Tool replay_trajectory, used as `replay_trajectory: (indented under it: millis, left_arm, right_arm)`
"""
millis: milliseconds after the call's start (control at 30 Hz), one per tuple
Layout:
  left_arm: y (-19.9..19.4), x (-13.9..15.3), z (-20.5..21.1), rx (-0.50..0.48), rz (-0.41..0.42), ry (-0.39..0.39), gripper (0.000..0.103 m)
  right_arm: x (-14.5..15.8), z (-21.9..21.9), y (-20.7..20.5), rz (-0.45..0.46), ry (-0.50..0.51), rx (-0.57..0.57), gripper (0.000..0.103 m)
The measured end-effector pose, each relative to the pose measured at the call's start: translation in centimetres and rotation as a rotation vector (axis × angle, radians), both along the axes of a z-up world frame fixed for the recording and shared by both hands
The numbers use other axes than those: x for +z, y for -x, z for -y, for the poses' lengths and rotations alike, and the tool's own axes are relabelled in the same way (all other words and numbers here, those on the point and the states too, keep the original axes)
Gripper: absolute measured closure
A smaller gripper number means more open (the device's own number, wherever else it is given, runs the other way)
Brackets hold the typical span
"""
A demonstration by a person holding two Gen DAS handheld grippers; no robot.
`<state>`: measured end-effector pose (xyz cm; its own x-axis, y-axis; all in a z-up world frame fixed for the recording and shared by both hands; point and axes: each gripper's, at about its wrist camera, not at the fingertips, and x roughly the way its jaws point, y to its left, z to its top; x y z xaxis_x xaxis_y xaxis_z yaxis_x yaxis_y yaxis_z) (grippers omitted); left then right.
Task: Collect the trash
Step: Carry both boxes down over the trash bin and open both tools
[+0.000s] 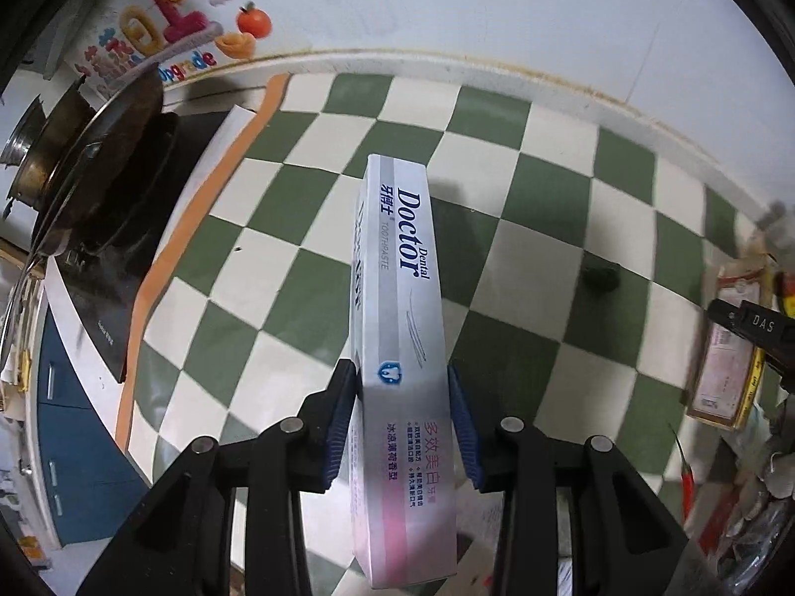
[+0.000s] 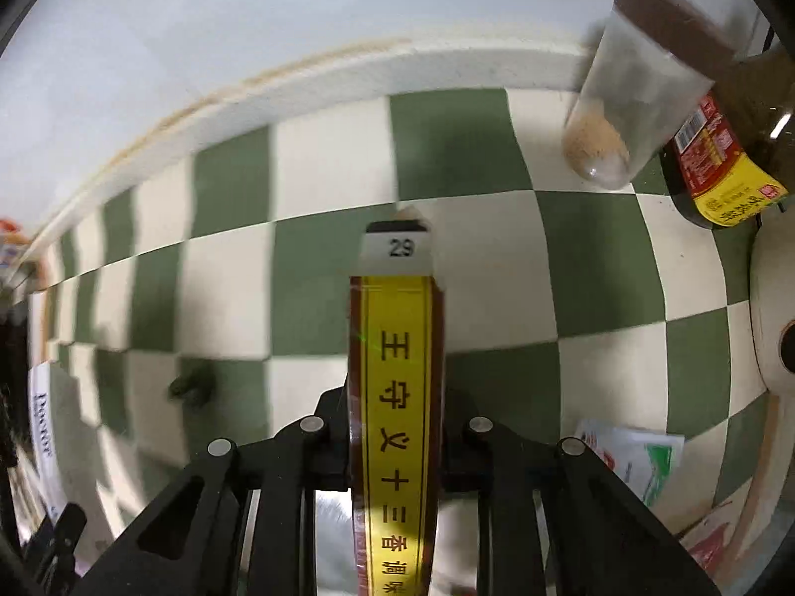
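My left gripper point(image 1: 403, 397) is shut on a silver-white "Dental Doctor" toothpaste box point(image 1: 397, 268), held above the green-and-white checked counter point(image 1: 278, 258). My right gripper point(image 2: 395, 427) is shut on a brown-and-yellow seasoning box point(image 2: 395, 372) with Chinese lettering, also held over the counter point(image 2: 228, 268). That box shows at the right edge of the left wrist view point(image 1: 728, 347). The toothpaste box shows at the left edge of the right wrist view point(image 2: 42, 427). A small dark scrap point(image 1: 601, 275) lies on the counter between them; it also shows in the right wrist view point(image 2: 191, 385).
A gas stove with a wok and pot point(image 1: 94, 159) stands at the left. A clear jar with a brown lid point(image 2: 631, 99) and a dark sauce bottle point(image 2: 715, 169) stand at the back right. A white packet point(image 2: 631, 457) lies by a round white rim point(image 2: 765, 298).
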<state>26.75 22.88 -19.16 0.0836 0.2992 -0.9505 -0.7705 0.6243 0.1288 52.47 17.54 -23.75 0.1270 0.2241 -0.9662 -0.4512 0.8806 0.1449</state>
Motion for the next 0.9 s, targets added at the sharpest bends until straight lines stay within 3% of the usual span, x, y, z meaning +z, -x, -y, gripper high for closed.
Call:
replay_trajectory:
  millis: [167, 300, 433, 533, 633, 700, 833, 900]
  left_arm:
    - [5.6, 3.7, 2.5, -0.081, 0.104, -0.003, 0.069]
    - [12.0, 5.9, 5.5, -0.175, 0.177, -0.001, 0.069]
    - [19.5, 6.4, 9.0, -0.279, 0.214, 0.043, 0.069]
    - [24.6, 5.3, 12.0, -0.347, 0.205, 0.109, 0.069]
    - [29.1, 2.7, 14.7, -0.383, 0.171, 0.215, 0.069]
    - [31.6, -0.5, 16.4, -0.396, 0.126, 0.307, 0.069]
    - [34.9, -10.7, 19.2, -0.383, 0.008, 0.511, 0.069]
    - [35.4, -16.0, 19.9, -0.367, -0.04, 0.573, 0.069]
  right_arm:
    - [5.4, 3.2, 6.5, 0.027, -0.1, 0.063, 0.08]
    - [9.2, 9.7, 15.7, 0.08, -0.171, 0.078, 0.08]
    - [8.0, 17.5, 29.0, 0.078, -0.207, 0.063, 0.08]
    - [5.3, 20.9, 36.3, -0.029, -0.225, 0.034, 0.08]
    - [1.9, 23.9, 43.2, -0.124, -0.204, 0.036, 0.08]
    - [-1.2, 25.5, 47.2, -0.172, -0.165, 0.05, 0.08]
    - [-9.0, 28.0, 52.1, -0.305, -0.101, 0.039, 0.08]
    - [-14.0, 29.0, 53.8, -0.343, -0.063, 0.041, 0.08]
